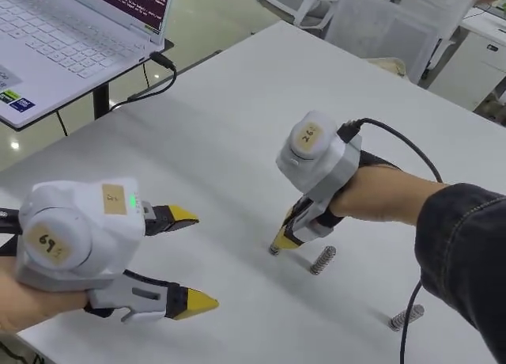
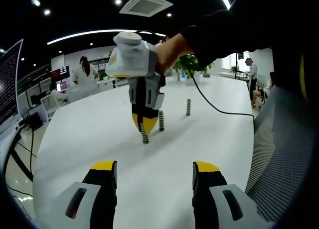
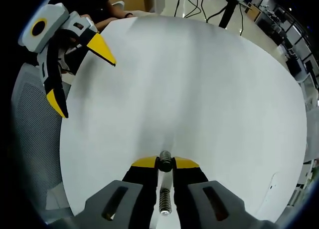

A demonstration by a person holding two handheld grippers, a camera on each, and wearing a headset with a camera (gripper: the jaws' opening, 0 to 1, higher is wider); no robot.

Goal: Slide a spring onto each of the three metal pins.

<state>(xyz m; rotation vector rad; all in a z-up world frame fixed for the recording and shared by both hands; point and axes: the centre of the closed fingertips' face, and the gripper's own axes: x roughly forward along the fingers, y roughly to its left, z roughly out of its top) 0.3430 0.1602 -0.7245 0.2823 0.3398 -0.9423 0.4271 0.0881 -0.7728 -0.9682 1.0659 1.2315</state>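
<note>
**Spring in work.** One spring (image 2: 144, 133) stands upright with its lower end on the white tabletop (image 1: 237, 127). The right claw (image 3: 165, 164) points down at the tabletop and is clenched on this spring. In the right gripper view the coil runs up between the two yellow-tipped jaws, and its top end shows just above the tips. Whether a pin sits inside the coil cannot be told.

**Other springs.** A second spring (image 1: 322, 259) stands just beside the right claw, slightly tilted. A third spring (image 1: 405, 317) stands further along the same side, well apart from the first. Neither touches a claw.

**Left claw.** The left claw (image 2: 154, 171) is released, with its jaws spread wide and nothing between them. It hovers above the tabletop, well apart from the springs, and points towards the right claw.

**Surroundings.** A dark-sleeved arm (image 1: 458, 237) carries the right claw, and a black cable (image 1: 395, 138) trails from it. An open laptop (image 1: 71, 24) rests on a separate stand beyond the far left edge of the tabletop.
</note>
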